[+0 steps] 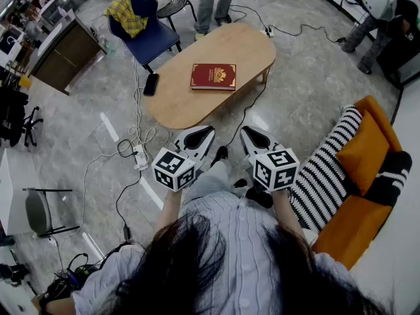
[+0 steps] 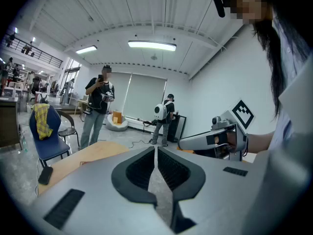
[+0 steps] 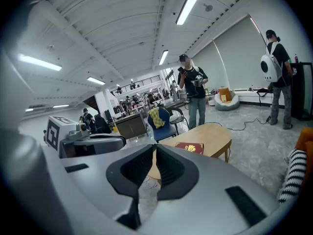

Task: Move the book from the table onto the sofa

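A dark red book (image 1: 213, 76) with a gold emblem lies flat on the oval wooden table (image 1: 197, 104); the right gripper view also shows the book (image 3: 190, 148). Both grippers hover side by side above the floor, well short of the table's near edge. My left gripper (image 1: 209, 134) is shut with nothing in it, and so is my right gripper (image 1: 245, 133). In the left gripper view the left gripper (image 2: 156, 149) has its jaws touching, and the right gripper (image 3: 155, 148) likewise in its own view. The orange sofa (image 1: 367, 146) with a striped cushion (image 1: 326, 172) stands to the right.
A black phone (image 1: 151, 84) lies at the table's left end. A blue chair (image 1: 146, 28) with a yellow cloth stands beyond. Cables and a power strip (image 1: 140, 156) trail over the floor left of me. People stand behind the table (image 1: 213, 2) and at the far right (image 1: 377, 18).
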The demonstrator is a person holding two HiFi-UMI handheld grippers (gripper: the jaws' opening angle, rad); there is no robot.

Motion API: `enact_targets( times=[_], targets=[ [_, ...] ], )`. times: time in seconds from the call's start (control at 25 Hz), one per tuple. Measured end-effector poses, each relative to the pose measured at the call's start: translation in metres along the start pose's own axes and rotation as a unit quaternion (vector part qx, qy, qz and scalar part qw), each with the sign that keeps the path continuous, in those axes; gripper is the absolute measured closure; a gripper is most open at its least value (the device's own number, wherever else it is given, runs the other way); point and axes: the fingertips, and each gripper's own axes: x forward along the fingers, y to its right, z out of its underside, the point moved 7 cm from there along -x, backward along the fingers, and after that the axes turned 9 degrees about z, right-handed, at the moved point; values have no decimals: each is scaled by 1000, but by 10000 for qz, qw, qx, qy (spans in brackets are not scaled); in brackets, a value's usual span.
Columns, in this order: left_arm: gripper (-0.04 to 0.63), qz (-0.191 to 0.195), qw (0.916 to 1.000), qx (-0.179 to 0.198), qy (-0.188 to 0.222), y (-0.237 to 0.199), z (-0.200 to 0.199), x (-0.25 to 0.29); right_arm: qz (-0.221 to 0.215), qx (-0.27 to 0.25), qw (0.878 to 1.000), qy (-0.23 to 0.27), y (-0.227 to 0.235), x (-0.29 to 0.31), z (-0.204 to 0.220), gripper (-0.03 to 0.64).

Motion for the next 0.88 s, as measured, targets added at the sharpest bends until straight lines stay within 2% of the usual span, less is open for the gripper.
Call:
enact_targets(
  times=[0.24, 0.64, 0.88],
  targets=[
    [584, 100, 9995, 254, -145, 3, -2, 6, 43, 35, 10000, 4, 4, 0, 6, 580],
    [584, 330, 9983, 352, -320, 10, -1, 22, 50, 174, 9998, 12, 12, -1, 21, 580],
    [584, 364, 9976, 329, -489, -3, 1, 34, 73, 283, 9994, -157, 23, 14, 24, 580]
  ],
)
